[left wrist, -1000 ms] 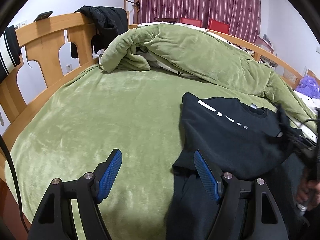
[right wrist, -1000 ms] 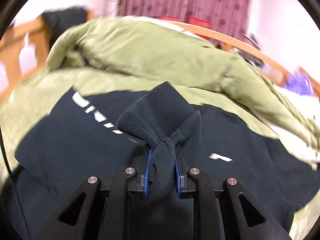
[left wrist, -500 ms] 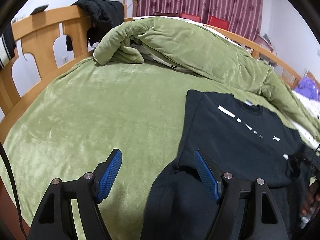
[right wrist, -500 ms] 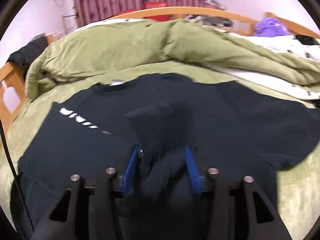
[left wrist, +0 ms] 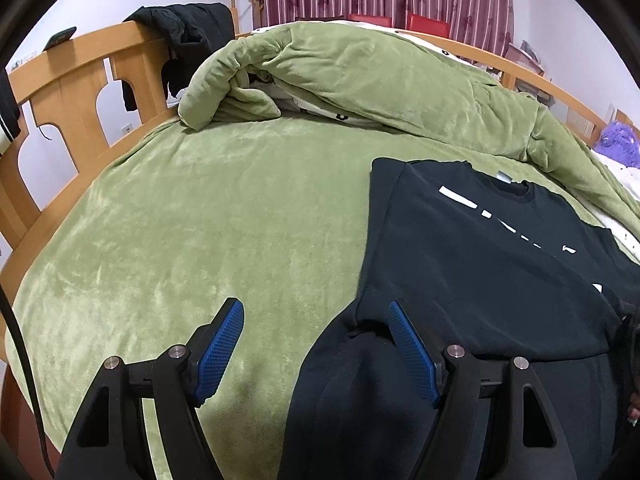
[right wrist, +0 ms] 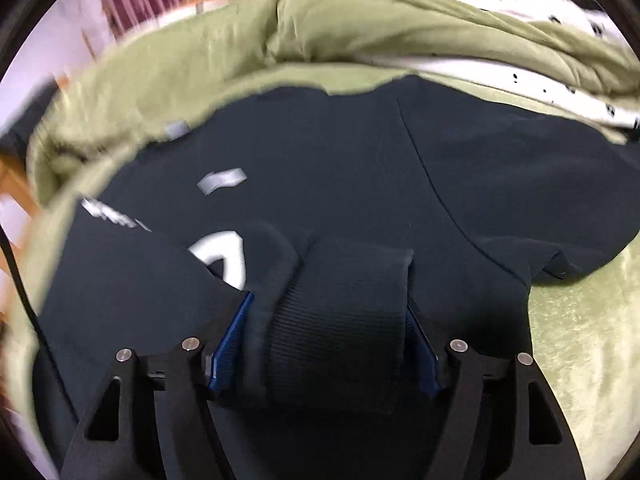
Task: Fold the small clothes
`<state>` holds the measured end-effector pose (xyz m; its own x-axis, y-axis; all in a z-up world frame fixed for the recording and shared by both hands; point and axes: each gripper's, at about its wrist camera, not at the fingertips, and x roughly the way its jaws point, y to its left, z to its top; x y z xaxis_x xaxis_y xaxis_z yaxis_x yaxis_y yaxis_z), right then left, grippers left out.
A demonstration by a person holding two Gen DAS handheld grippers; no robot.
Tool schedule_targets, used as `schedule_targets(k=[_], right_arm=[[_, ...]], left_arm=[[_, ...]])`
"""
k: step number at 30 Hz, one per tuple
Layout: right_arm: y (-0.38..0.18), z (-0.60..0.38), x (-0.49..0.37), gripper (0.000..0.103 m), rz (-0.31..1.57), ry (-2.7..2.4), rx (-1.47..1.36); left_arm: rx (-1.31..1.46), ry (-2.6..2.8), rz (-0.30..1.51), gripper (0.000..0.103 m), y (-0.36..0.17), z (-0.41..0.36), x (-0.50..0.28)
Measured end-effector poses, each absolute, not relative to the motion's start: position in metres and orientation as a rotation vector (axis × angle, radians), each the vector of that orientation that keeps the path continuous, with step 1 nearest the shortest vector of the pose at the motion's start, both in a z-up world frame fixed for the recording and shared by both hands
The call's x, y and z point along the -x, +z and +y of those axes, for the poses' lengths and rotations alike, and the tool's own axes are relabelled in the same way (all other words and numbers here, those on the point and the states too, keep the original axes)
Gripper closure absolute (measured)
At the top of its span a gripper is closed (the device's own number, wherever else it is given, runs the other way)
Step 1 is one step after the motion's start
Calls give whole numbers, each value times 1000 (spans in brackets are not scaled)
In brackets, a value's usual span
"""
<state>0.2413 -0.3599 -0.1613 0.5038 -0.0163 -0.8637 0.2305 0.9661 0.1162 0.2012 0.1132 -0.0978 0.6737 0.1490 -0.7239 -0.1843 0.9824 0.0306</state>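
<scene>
Now the right gripper (right wrist: 328,320), fingers spread, is straddling the ribbed cuff (right wrist: 340,312) of the black sweatshirt (left wrist: 480,264); the left gripper (left wrist: 316,340) is hovering wide open, empty.

left wrist: low over green bedspread (left wrist: 200,216), faces headboard (left wrist: 80,64), sweatshirt (left wrist: 480,264) at frame right | right wrist: close above sweatshirt (right wrist: 340,168), blurred | shared: sweatshirt, rumpled duvet (left wrist: 360,76)
</scene>
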Motion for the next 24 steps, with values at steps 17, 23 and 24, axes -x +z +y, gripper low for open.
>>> schedule_targets(k=[17, 23, 24], right_arm=[[-140, -361, -259, 72, 858, -176, -122], [-145, -372, -251, 41, 896, -223, -118], [-137, -376, -247, 36, 873, -231, -127]], left_arm=[[9, 174, 825, 30, -102, 106, -204], [14, 173, 814, 30, -101, 105, -203], [15, 175, 814, 30, -101, 105, -204]])
